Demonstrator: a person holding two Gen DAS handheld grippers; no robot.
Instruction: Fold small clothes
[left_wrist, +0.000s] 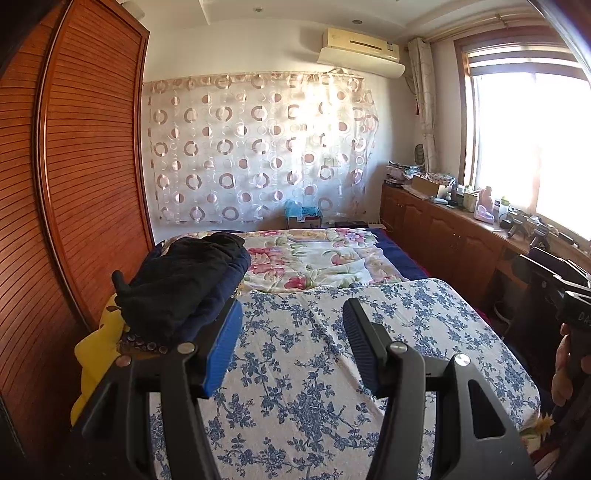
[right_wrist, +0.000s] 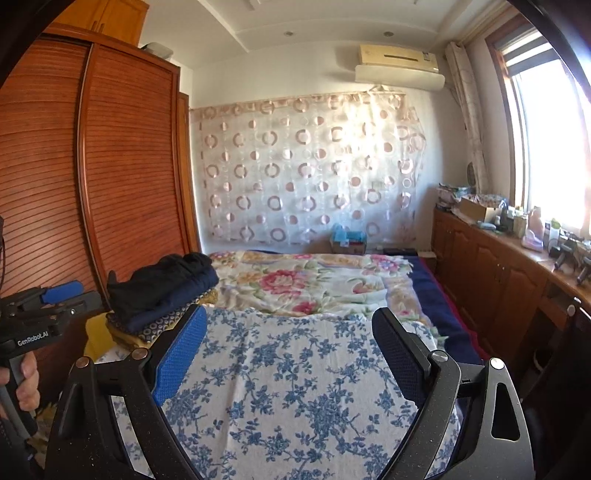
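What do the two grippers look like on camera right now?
Both match. The left gripper and the right gripper have black, curved, speckled frames with silver pivot bolts. Each has two ribbed fingers, one bright blue and one dark navy. White "GenRobot.AI" lettering marks the left unit's body. No cables visible.

A stack of folded clothes (left_wrist: 184, 284) sits at the bed's left edge beside the wardrobe. A black piece lies on top, navy beneath it, then a patterned layer and something yellow at the bottom.

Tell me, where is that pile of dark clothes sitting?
In both views the dark clothes pile sits on the bed's left edge beside the wooden wardrobe, just beyond the blue floral cloth.
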